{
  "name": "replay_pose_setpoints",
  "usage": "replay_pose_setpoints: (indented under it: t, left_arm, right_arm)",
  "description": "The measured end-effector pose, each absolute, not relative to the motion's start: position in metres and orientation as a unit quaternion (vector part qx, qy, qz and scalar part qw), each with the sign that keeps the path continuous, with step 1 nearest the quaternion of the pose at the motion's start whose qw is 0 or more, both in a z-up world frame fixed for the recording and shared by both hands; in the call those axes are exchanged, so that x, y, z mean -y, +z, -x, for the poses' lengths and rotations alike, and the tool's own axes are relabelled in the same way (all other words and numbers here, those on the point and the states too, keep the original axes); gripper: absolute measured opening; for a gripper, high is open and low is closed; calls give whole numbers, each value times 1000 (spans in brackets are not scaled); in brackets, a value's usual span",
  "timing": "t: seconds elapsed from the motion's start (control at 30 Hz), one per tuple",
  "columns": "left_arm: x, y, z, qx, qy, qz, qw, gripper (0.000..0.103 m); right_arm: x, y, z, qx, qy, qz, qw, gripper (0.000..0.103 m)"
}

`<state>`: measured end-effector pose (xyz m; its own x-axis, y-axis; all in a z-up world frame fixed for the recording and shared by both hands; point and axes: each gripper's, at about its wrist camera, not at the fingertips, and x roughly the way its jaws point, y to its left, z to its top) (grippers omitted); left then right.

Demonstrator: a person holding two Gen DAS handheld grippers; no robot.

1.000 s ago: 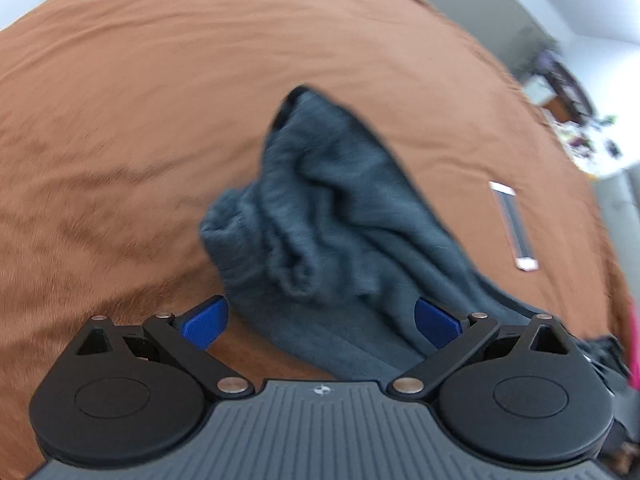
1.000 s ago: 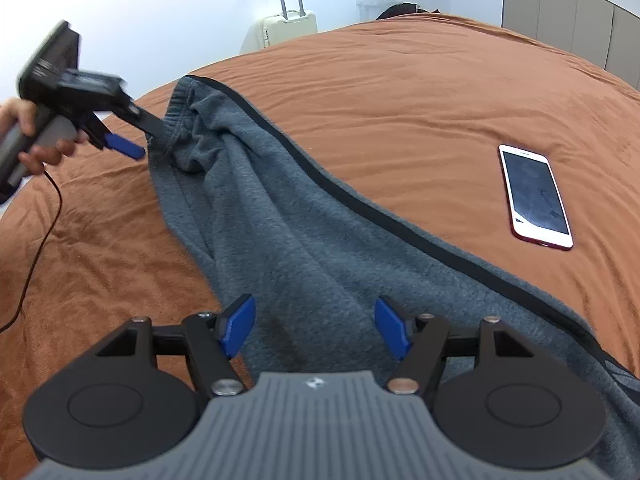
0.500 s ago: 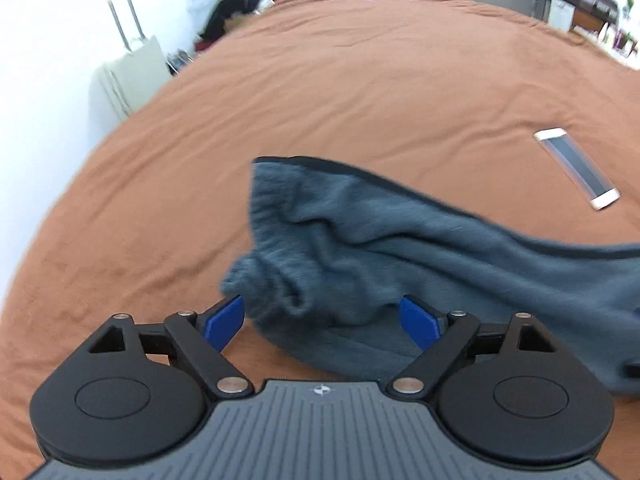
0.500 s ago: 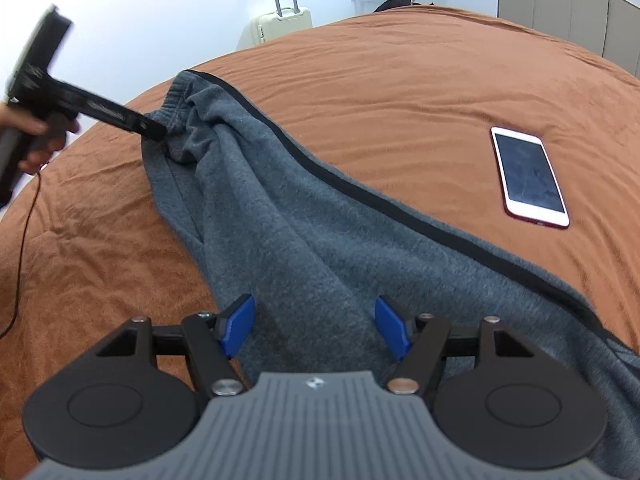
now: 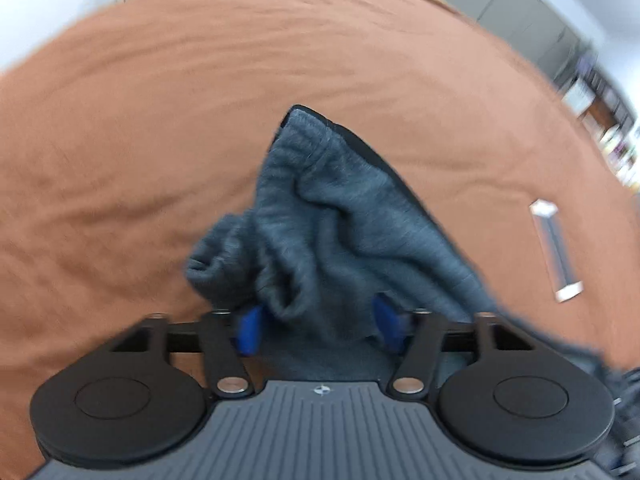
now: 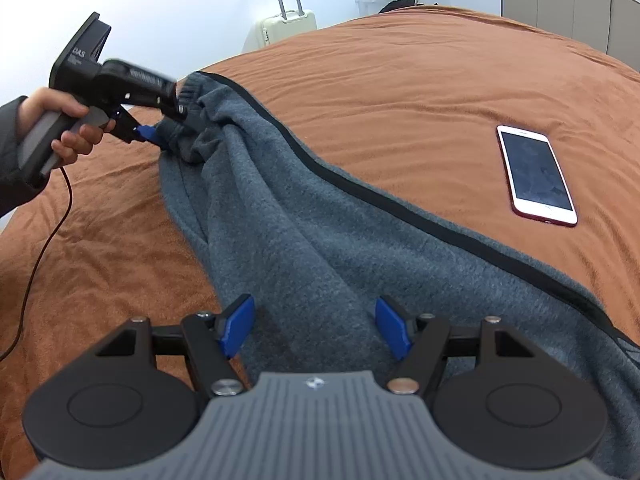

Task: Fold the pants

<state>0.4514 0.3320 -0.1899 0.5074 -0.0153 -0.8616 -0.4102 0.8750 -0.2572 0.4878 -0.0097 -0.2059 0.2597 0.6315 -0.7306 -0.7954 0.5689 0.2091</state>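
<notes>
Grey fleece pants [image 6: 312, 240] with a black side stripe lie stretched across the brown bedspread [image 6: 420, 80]. In the left wrist view the bunched waistband end [image 5: 320, 224] sits between the blue pads of my left gripper [image 5: 318, 328], whose jaws stand open around the cloth. The right wrist view shows that left gripper [image 6: 160, 128] pushed into the waistband at the upper left. My right gripper [image 6: 316, 328] is open, its pads straddling the pants leg near the bottom.
A white phone with a red edge [image 6: 536, 176] lies on the bedspread right of the pants, also in the left wrist view [image 5: 554, 248]. A pale suitcase [image 6: 286, 28] stands beyond the bed. A cable [image 6: 44, 248] trails from the left hand.
My left gripper has moved in onto the waistband, with cloth now between its pads. The waistband bunched up. My right gripper stayed over the pants leg.
</notes>
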Motion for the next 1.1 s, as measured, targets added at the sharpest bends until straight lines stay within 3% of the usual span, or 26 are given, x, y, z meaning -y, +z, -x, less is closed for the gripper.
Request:
replay_pose_setpoints:
  t: [0.1, 0.67, 0.8, 1.0, 1.1]
  left_arm:
    - [-327, -188, -448, -481, 127, 186, 847, 12]
    - [-348, -151, -410, -472, 99, 233, 845, 11]
    - [-374, -152, -405, -461, 97, 288, 834, 11]
    - [-385, -175, -416, -488, 97, 281, 820, 11]
    - [-383, -194, -423, -500, 100, 267, 818, 16]
  right_arm:
    - [9, -209, -488, -408, 455, 99, 785, 65]
    - [20, -205, -483, -411, 455, 100, 783, 65]
    - [24, -202, -481, -410, 454, 96, 785, 65]
    - [23, -204, -484, -415, 451, 87, 786, 65]
    - [23, -204, -485, -416, 448, 79, 788, 66]
